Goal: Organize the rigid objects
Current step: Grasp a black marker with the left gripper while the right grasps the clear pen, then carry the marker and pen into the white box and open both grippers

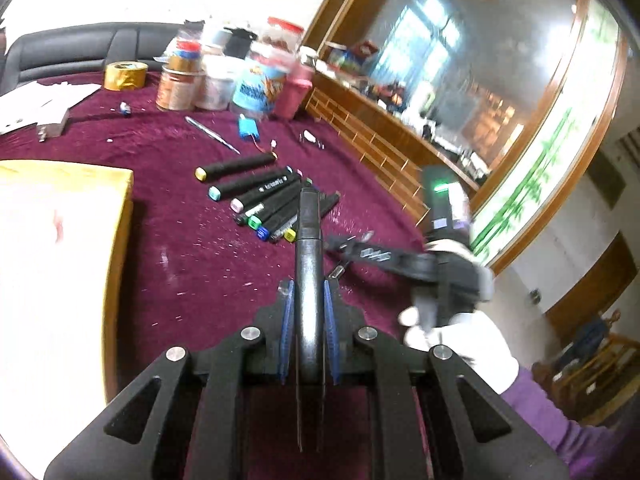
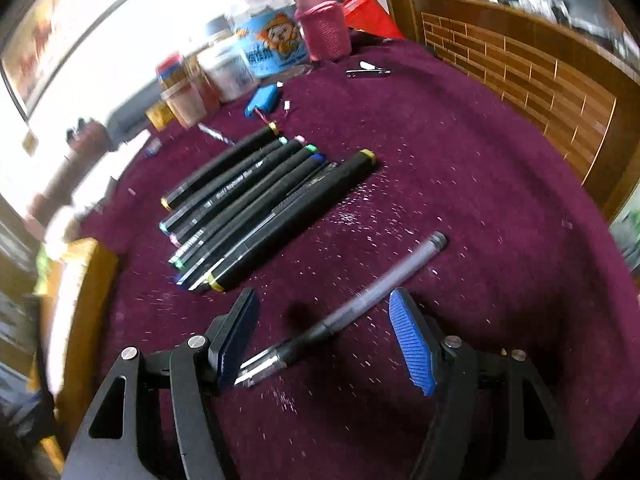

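Running the rig remotely here. On my left there's a yellow-edged box (image 1: 60,260) on the maroon cloth (image 1: 192,264), and behind it a gold tape roll (image 1: 125,76) and a bunch of jars (image 1: 224,76) at the back edge. Middle of the cloth: a row of black markers (image 2: 256,216) lying side by side, touching, with a small blue pack (image 2: 262,102) just beyond them.

My left gripper (image 1: 308,300) is clamped on a dark pen (image 1: 309,248), which sticks forward over the near ends of the markers.

Off to the right, my right gripper (image 2: 324,336) has its pads well apart, holding nothing. A grey pen (image 2: 344,316) lies loose on the cloth between them, nib toward the left pad; I can't tell if it touches. Nail clippers (image 2: 368,70) sit far back, well clear.
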A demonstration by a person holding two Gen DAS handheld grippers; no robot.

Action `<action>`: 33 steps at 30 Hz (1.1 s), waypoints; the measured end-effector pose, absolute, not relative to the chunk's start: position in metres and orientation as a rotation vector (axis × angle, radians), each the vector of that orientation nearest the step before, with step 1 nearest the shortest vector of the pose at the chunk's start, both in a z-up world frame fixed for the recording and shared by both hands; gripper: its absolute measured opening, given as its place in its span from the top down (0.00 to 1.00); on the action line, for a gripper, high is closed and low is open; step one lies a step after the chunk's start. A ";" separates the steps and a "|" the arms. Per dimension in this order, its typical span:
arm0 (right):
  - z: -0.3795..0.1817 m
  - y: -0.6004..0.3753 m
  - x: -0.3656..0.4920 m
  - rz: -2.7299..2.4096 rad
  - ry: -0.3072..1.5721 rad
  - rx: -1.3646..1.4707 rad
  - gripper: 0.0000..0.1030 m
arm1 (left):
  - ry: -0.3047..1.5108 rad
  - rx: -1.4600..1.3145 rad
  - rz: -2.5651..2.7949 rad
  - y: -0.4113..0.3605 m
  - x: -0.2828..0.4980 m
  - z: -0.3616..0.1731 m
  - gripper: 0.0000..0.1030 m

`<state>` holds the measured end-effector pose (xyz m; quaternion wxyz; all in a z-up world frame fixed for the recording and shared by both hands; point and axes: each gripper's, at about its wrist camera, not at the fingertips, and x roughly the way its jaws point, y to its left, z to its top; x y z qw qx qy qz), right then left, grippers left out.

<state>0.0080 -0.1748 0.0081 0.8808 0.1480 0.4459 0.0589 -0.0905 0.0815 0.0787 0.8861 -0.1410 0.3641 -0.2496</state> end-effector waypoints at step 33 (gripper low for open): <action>0.065 0.014 -0.002 0.655 0.991 0.336 0.93 | 0.903 -0.437 -0.021 0.313 -0.038 0.032 0.83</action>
